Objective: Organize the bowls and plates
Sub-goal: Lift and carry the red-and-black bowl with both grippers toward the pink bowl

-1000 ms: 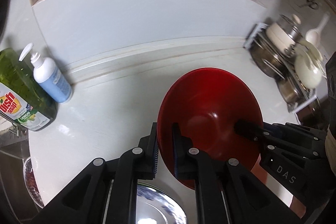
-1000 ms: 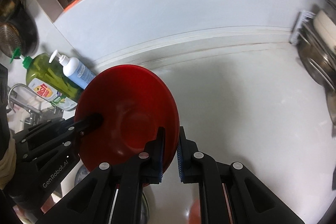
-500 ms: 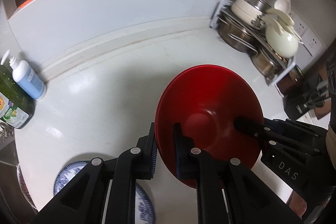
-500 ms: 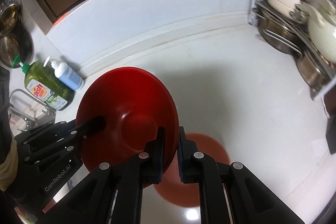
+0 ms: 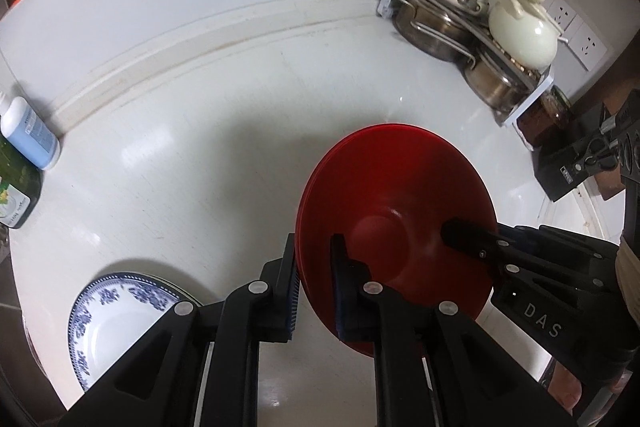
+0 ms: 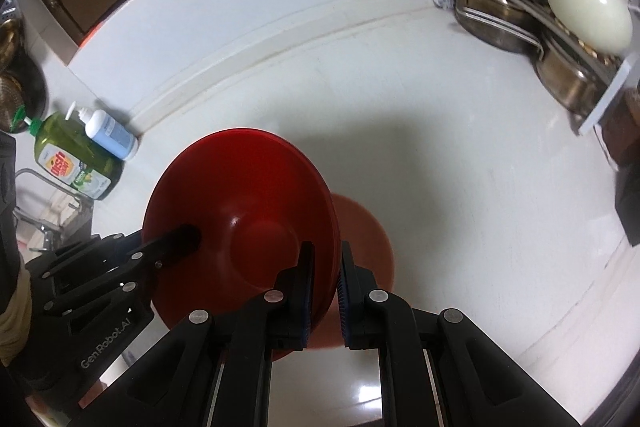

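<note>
Item: red bowl (image 5: 396, 227), held clear of the worktop (image 5: 208, 131) by both grippers at once, mouth tilted toward the cameras.
Left gripper (image 5: 314, 291): jaws pinching the bowl's rim at about 7 o'clock in its own view, wall between the pads.
Right gripper (image 6: 324, 287): jaws pressed onto the opposite rim, at about 5 o'clock in its own view.
Key relation: second red dish (image 6: 368, 227) lies on the worktop directly under and just behind the held bowl, at 3 o'clock of it; judged the stacking target, so the move is down.
Nearer hand: right.
Right view only: the red dish; green soap bottle (image 6: 76, 159).
Left view only: blue-patterned plate (image 5: 120, 323) at 8 o'clock, well apart.
Both views: pot rack (image 5: 472, 27) at 1 o'clock.
</note>
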Demonstrator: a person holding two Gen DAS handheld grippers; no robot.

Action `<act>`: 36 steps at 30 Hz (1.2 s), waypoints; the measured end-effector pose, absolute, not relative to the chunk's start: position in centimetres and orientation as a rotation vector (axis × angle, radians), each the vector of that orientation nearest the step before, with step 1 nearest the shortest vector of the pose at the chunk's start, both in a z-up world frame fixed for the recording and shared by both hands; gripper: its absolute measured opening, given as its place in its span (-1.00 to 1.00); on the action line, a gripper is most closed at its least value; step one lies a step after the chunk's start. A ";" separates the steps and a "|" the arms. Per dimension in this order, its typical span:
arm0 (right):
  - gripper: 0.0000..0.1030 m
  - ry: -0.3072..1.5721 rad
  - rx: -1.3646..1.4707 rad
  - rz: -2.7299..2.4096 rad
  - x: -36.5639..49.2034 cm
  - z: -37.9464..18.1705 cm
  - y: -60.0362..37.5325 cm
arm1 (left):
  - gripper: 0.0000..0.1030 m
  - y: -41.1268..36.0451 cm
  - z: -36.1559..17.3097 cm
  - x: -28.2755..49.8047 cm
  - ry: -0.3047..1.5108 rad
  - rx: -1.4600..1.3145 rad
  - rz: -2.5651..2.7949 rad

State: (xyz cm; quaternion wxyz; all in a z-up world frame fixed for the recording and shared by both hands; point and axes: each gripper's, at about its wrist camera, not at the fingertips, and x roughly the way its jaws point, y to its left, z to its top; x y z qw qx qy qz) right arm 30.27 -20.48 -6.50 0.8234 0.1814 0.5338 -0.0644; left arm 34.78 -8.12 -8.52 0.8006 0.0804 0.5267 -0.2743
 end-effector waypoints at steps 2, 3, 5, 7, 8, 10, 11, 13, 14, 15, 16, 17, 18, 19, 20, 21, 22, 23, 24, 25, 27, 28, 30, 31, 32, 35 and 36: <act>-0.76 1.147 0.394 -0.138 30.2 -7.1 -20.7 | -0.73 -8.4 -9.0 34.6 1.137 0.182 -0.586; -0.76 1.152 0.396 -0.136 30.0 -7.3 -20.9 | -0.73 -8.6 -9.3 34.5 1.144 0.185 -0.585; -0.76 1.165 0.403 -0.135 29.9 -8.0 -21.1 | -0.73 -8.8 -9.8 34.4 1.156 0.188 -0.580; -0.76 1.175 0.405 -0.136 29.8 -8.5 -21.4 | -0.73 -9.0 -10.3 34.4 1.164 0.196 -0.580; -0.76 1.182 0.413 -0.138 29.8 -8.8 -21.6 | -0.73 -9.0 -10.5 34.3 1.166 0.198 -0.578; -0.76 1.190 0.416 -0.133 29.7 -9.3 -21.8 | -0.73 -9.2 -11.0 34.3 1.177 0.204 -0.578; -0.76 1.196 0.418 -0.135 29.7 -9.6 -21.9 | -0.73 -9.2 -11.3 34.3 1.185 0.206 -0.575; -0.76 1.204 0.418 -0.135 29.7 -10.0 -22.0 | -0.73 -9.3 -11.7 34.4 1.197 0.205 -0.574; -0.76 1.209 0.420 -0.135 29.8 -10.2 -22.1 | -0.73 -9.3 -11.8 34.4 1.203 0.206 -0.573; -0.76 1.213 0.425 -0.135 29.7 -10.4 -22.2 | -0.73 -9.4 -12.0 34.5 1.206 0.206 -0.575; -0.76 1.217 0.424 -0.133 29.7 -10.6 -22.2 | -0.73 -9.5 -12.1 34.5 1.210 0.207 -0.574; -0.76 1.223 0.422 -0.134 29.7 -10.8 -22.2 | -0.73 -9.5 -12.2 34.5 1.212 0.207 -0.572; -0.76 1.228 0.425 -0.132 29.7 -11.0 -22.3 | -0.73 -9.5 -12.3 34.5 1.211 0.206 -0.572; -0.76 1.233 0.429 -0.130 29.7 -11.2 -22.4 | -0.73 -9.6 -12.3 34.5 1.207 0.209 -0.572; -0.76 1.236 0.429 -0.129 29.7 -11.4 -22.5 | -0.72 -9.6 -12.4 34.5 1.207 0.212 -0.572; -0.76 1.239 0.430 -0.129 29.7 -11.5 -22.5 | -0.71 -9.6 -12.5 34.5 1.212 0.212 -0.571; -0.75 1.241 0.431 -0.128 29.7 -11.6 -22.6 | -0.70 -9.7 -12.6 34.6 1.215 0.209 -0.573; -0.75 1.246 0.429 -0.126 29.7 -11.8 -22.6 | -0.68 -9.7 -12.7 34.6 1.221 0.208 -0.574; -0.75 1.248 0.429 -0.125 29.7 -11.9 -22.7 | -0.68 -9.8 -12.9 34.7 1.228 0.208 -0.572; -0.75 1.252 0.433 -0.123 29.7 -12.0 -22.8 | -0.67 -9.8 -13.0 34.7 1.231 0.208 -0.572; -0.75 1.261 0.441 -0.120 29.7 -12.3 -22.8 | -0.64 -9.7 -13.2 34.6 1.233 0.204 -0.574; -0.75 1.262 0.440 -0.117 29.7 -12.4 -22.8 | -0.64 -9.8 -13.1 34.6 1.234 0.202 -0.574; -0.72 1.261 0.433 -0.114 29.8 -12.3 -22.8 | -0.59 -9.9 -13.1 34.6 1.238 0.198 -0.579; -0.71 1.261 0.428 -0.113 29.8 -12.3 -22.7 | -0.59 -9.9 -13.1 34.7 1.240 0.194 -0.581; -0.71 1.263 0.424 -0.112 29.9 -12.4 -22.7 | -0.58 -9.8 -13.1 34.7 1.240 0.193 -0.583; -0.71 1.264 0.422 -0.110 29.9 -12.3 -22.8 | -0.56 -9.9 -13.2 34.7 1.241 0.194 -0.587; -0.71 1.264 0.423 -0.109 30.0 -12.3 -22.7 | -0.54 -9.9 -13.2 34.7 1.241 0.197 -0.589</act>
